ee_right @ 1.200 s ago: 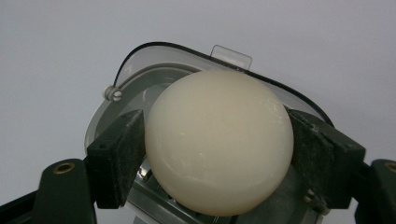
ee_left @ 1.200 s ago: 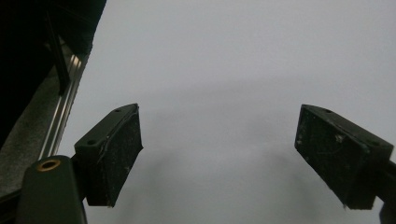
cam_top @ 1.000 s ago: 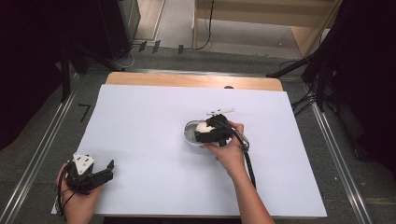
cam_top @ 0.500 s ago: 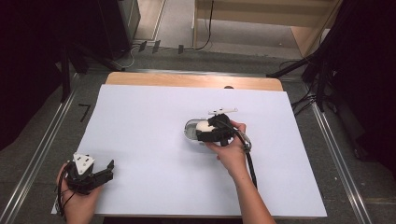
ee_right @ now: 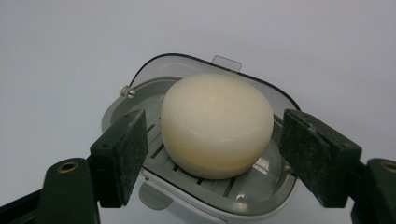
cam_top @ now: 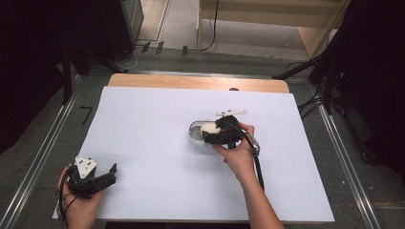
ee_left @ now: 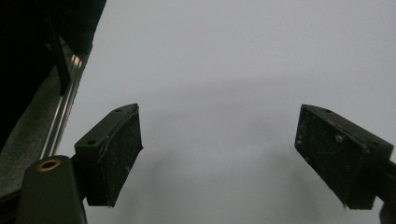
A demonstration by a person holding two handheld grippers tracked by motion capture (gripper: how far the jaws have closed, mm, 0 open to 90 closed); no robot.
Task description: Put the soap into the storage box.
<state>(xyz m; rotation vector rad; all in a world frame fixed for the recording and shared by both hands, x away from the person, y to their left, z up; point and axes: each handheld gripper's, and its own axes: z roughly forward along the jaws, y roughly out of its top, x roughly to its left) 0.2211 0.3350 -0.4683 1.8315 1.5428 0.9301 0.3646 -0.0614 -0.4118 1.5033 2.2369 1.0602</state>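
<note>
Closing our right gripper (ee_right: 212,154) around the soap (ee_right: 217,123) resting in its dish (ee_right: 261,193), jaws have just narrowed, not yet touching; grasp imminent. Left gripper (ee_left: 219,154) idles wide.

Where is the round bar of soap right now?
The soap sits in the grey soap dish right of the table's middle in the high view, between the right gripper's open jaws, untouched by them.

Soap dish (ee_right: 261,196) front rim cut off
</note>
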